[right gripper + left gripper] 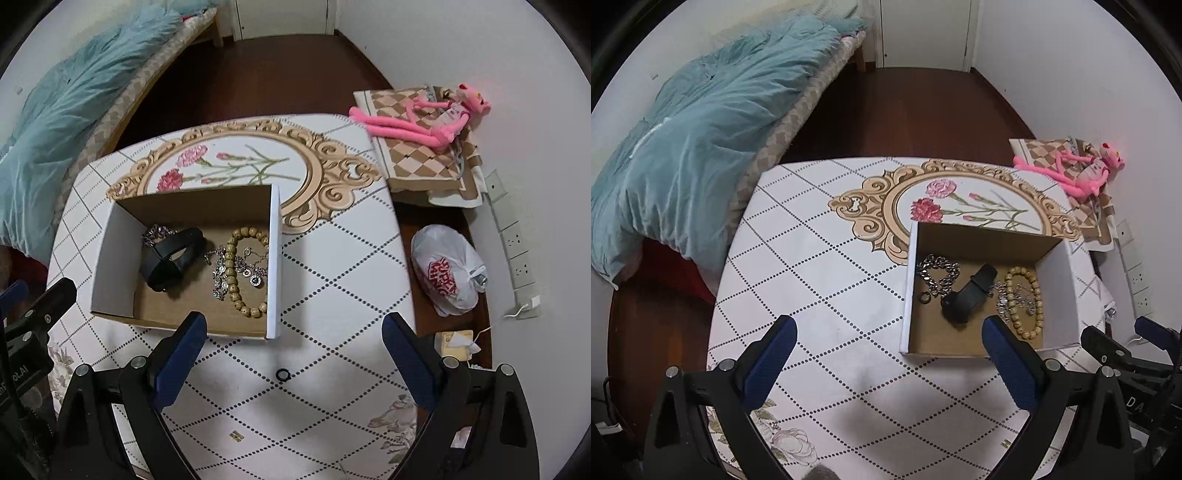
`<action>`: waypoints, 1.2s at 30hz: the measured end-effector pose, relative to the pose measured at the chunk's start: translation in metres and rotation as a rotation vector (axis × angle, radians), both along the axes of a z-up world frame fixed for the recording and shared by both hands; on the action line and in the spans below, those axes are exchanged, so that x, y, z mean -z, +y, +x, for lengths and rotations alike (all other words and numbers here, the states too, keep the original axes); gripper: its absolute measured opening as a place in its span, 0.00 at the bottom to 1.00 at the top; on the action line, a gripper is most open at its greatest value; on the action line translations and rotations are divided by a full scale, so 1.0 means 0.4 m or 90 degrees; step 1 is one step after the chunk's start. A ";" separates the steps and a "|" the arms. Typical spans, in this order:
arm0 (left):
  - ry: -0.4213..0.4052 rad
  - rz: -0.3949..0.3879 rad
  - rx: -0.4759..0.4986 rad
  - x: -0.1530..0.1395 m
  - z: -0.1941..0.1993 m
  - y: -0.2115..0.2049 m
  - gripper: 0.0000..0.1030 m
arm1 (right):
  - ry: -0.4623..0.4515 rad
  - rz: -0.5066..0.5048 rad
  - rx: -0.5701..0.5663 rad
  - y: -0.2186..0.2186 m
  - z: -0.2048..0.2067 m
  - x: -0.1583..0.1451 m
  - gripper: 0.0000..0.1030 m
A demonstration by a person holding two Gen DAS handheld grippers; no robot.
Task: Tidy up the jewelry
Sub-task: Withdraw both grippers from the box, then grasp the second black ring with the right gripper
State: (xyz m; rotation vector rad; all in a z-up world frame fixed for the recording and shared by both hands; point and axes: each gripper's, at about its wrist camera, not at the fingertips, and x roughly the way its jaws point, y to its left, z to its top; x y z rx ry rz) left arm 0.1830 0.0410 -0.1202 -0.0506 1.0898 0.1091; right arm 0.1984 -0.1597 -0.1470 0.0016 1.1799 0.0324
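Observation:
An open cardboard box [1060,288] [274,258] stands on the patterned table [820,266] [343,280]. Inside lie a silver chain [940,271], a dark ring [926,297], a black watch [967,295] [171,260], a wooden bead bracelet [1027,299] [236,273] and a silver charm bracelet [255,271]. A small black ring [282,374] lies on the table in front of the box, between my right gripper's fingers. My left gripper [890,339] is open and empty, left of the box's front. My right gripper [291,332] is open and empty above the ring.
A bed with a teal duvet [687,140] is at the left. A pink plush toy [424,118] lies on a checkered cushion [417,158] at the right. A white plastic bag [447,269] and a power strip [513,243] are right of the table.

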 end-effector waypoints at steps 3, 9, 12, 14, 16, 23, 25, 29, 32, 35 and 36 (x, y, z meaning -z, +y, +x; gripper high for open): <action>-0.022 0.006 0.002 -0.037 -0.027 -0.008 0.99 | -0.031 -0.004 0.002 -0.007 -0.033 -0.047 0.94; -0.074 0.008 0.006 -0.125 -0.103 -0.024 0.99 | -0.099 -0.010 0.004 -0.017 -0.112 -0.149 0.94; -0.094 0.011 0.007 -0.166 -0.146 -0.030 0.99 | -0.129 -0.016 0.006 -0.022 -0.155 -0.194 0.94; -0.110 0.012 0.010 -0.196 -0.174 -0.033 0.99 | -0.145 -0.020 0.007 -0.025 -0.182 -0.221 0.94; -0.121 0.012 0.015 -0.215 -0.194 -0.036 0.99 | -0.160 -0.018 0.009 -0.029 -0.210 -0.247 0.94; -0.152 0.014 0.014 -0.267 -0.249 -0.037 0.99 | -0.210 -0.007 0.013 -0.038 -0.293 -0.330 0.94; -0.154 0.011 0.011 -0.272 -0.263 -0.035 0.99 | -0.217 -0.001 0.011 -0.038 -0.307 -0.343 0.94; -0.151 0.015 0.006 -0.255 -0.270 -0.037 0.99 | -0.216 0.018 0.012 -0.047 -0.320 -0.340 0.94; -0.136 0.024 -0.004 -0.205 -0.265 -0.039 0.99 | -0.189 0.026 0.018 -0.066 -0.310 -0.287 0.94; -0.098 0.037 -0.013 -0.118 -0.247 -0.040 0.99 | -0.147 0.032 0.022 -0.086 -0.290 -0.196 0.94; -0.080 0.041 -0.016 -0.083 -0.240 -0.039 0.99 | -0.131 0.037 0.021 -0.092 -0.279 -0.154 0.94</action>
